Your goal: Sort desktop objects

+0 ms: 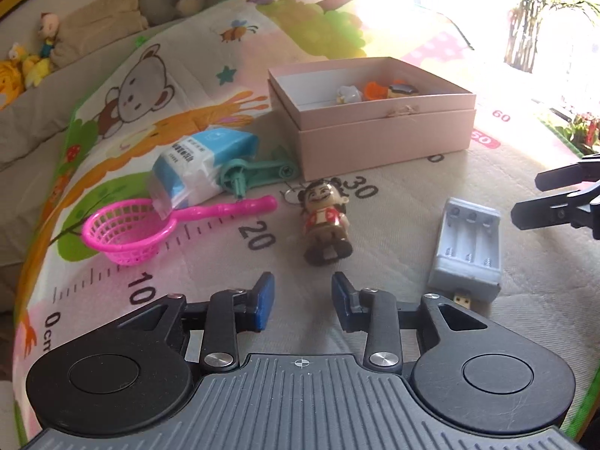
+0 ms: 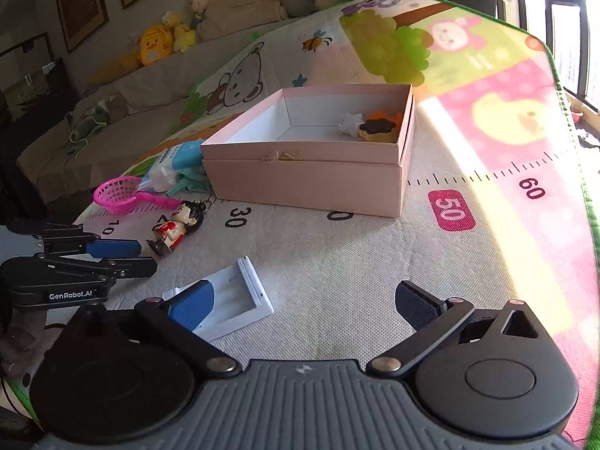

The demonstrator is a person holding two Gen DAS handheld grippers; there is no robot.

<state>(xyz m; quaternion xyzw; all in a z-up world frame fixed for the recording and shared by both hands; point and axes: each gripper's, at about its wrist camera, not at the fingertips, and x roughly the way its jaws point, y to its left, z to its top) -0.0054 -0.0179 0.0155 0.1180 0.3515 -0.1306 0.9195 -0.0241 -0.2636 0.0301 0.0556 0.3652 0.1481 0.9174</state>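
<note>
A small doll keychain (image 1: 326, 221) lies on its back on the play mat, just beyond the fingertips of my left gripper (image 1: 302, 281). The blue pads stand a narrow gap apart with nothing between them. A grey battery charger (image 1: 468, 247) with a USB plug lies to the doll's right. My right gripper (image 2: 303, 287) is wide open and low over the mat, its left pad in front of the charger (image 2: 243, 292). The pink box (image 2: 307, 180) farther back holds a few small toys. From the right wrist, the left gripper (image 2: 138, 257) points at the doll (image 2: 176, 227).
A pink toy net (image 1: 127, 232), a blue-and-white tissue pack (image 1: 198, 165) and a green plastic tool (image 1: 255, 172) lie left of the box. The right gripper (image 1: 525, 198) enters at the right edge. A sofa with plush toys (image 2: 157, 45) stands beyond the mat.
</note>
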